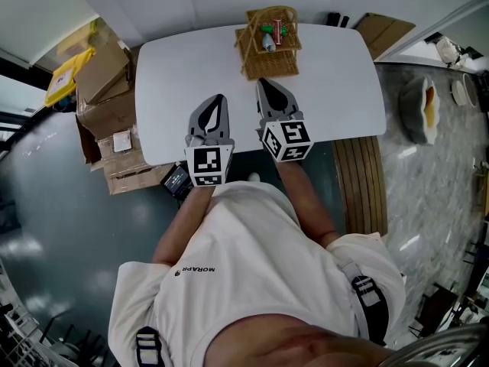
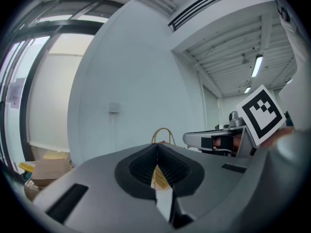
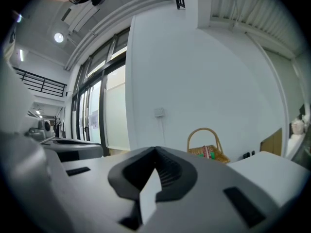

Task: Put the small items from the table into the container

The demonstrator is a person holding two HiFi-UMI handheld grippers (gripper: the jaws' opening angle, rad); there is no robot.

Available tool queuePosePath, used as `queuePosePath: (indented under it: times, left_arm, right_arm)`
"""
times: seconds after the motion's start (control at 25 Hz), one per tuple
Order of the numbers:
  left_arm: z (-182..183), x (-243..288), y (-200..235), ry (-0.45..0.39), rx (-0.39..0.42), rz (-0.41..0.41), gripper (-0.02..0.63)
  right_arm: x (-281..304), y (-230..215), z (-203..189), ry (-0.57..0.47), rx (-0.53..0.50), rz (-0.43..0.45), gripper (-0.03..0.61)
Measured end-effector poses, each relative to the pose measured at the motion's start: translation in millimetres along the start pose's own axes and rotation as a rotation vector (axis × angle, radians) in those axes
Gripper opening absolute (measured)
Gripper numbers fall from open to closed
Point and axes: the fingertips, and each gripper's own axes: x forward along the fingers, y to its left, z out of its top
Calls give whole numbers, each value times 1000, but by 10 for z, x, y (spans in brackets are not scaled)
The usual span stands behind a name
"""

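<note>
Head view gives you the layout: wicker basket [image 1: 267, 60] at the far edge of the white table [image 1: 336, 90], w/ a green-and-red item [image 1: 275, 30] and a small bottle [image 1: 269, 43] lying inside it. Both tools sit on your side of the basket: left gripper [image 1: 218, 104] near-left of it, right gripper [image 1: 266, 89] just short of its near rim.

The gripper views show less. Left gripper view catches only the basket handle [image 2: 163, 131] past its tips. Right gripper view has the basket off to the right, a bit of red & green showing inside.

Both claws are closed, tips together, nothing btwn them.
</note>
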Motion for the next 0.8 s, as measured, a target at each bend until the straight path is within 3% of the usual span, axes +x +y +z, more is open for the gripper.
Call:
queuePosePath:
  times: [0.44, 0.8]
  left_arm:
    - [7, -23, 23, -3, -10, -8, 3]
    - [27, -19, 6, -14, -13, -25, 3]
  right_arm:
    - [-119, 293, -93, 26, -3, 39, 12]
    - [-169, 285, -85, 21, -4, 12, 12]
